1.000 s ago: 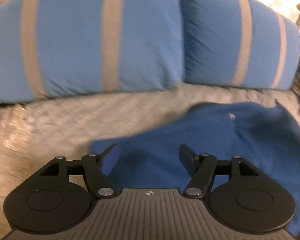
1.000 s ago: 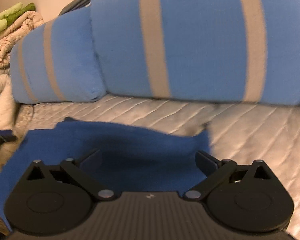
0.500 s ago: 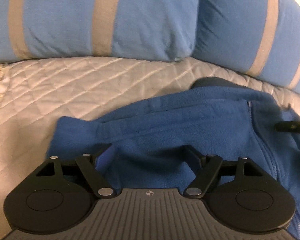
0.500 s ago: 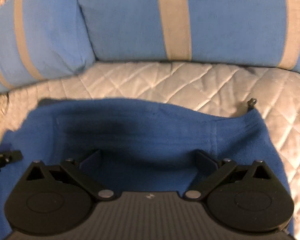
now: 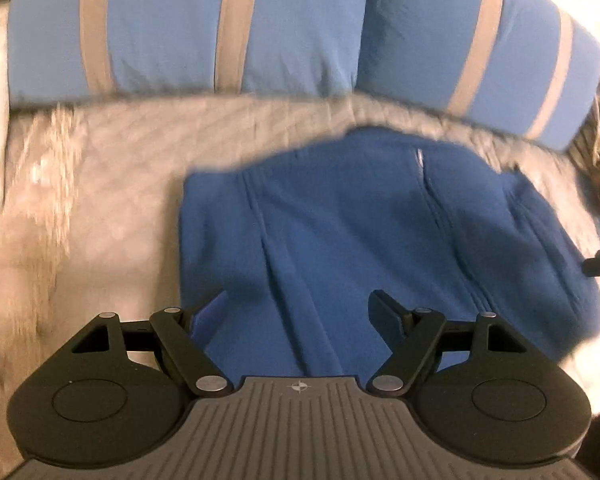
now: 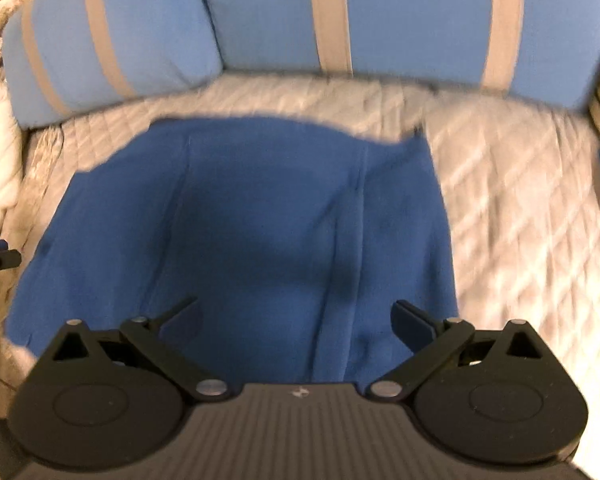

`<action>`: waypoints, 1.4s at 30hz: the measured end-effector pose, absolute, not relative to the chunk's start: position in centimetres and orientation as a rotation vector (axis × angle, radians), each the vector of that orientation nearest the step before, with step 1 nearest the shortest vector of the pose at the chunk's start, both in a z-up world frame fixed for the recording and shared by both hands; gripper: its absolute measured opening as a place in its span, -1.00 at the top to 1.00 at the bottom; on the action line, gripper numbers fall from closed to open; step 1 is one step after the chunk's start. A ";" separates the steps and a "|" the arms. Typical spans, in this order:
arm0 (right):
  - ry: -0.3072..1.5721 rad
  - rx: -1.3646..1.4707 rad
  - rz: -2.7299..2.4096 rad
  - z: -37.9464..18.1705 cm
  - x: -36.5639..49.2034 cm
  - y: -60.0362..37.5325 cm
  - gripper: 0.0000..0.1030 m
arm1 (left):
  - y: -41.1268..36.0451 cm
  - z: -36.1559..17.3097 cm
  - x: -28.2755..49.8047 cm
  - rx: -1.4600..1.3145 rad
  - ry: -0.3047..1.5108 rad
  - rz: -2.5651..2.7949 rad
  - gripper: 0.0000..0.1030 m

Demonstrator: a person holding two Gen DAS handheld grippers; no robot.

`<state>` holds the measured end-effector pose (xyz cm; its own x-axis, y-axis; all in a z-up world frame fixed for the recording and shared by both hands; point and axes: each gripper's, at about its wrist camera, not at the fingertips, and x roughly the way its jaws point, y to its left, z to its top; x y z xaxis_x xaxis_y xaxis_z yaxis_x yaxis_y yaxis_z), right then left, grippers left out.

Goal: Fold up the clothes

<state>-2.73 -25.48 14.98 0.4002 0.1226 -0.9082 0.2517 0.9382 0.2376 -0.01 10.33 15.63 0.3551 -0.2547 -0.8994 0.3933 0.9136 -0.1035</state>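
Blue fleece garment (image 5: 360,240) lies spread on a quilted beige bedspread (image 6: 520,208), just before two blue pillows (image 5: 220,28) with tan stripes. Left gripper (image 5: 300,308) and right gripper (image 6: 296,316) hover over it, jaws wide, empty. Edges are motion-blurred.

The blue jacket (image 5: 360,232) is soft, matt fleece cloth. Under it the bed cover (image 6: 520,208) is pale quilted cloth stitched in diamonds. The striped pillows (image 5: 188,28) look like smooth matt cotton. Both tongs, left (image 5: 300,312) and right (image 6: 296,318), are matt black plastic with shiny metal rivets.
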 end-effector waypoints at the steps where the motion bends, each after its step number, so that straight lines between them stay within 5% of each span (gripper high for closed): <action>1: 1.183 0.374 -0.083 15.0 -3.3 -25.2 -0.99 | 10.4 15.3 -0.3 0.141 1.171 -0.424 -0.49; 6: 1.290 0.326 -0.112 12.4 -4.5 -23.7 -0.99 | 10.8 11.2 -1.0 0.147 1.281 -0.400 -0.50; 10: 1.330 0.326 -0.136 9.0 -4.9 -23.6 -1.00 | 11.6 7.2 -1.3 0.121 1.244 -0.434 -0.85; 17: 1.269 0.325 -0.128 7.0 -6.1 -23.6 -0.99 | 12.6 6.1 -1.6 0.105 1.166 -0.480 -0.99; 42: 1.145 0.251 -0.165 5.2 -8.4 -22.6 -0.99 | 11.1 5.9 -3.9 0.222 1.019 -0.425 -1.00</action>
<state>-8.41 -22.60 5.22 0.4056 -0.0012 -0.9140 0.2568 0.9599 0.1127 -3.89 11.07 5.87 0.4521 -0.2391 -0.8593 0.4422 0.8967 -0.0168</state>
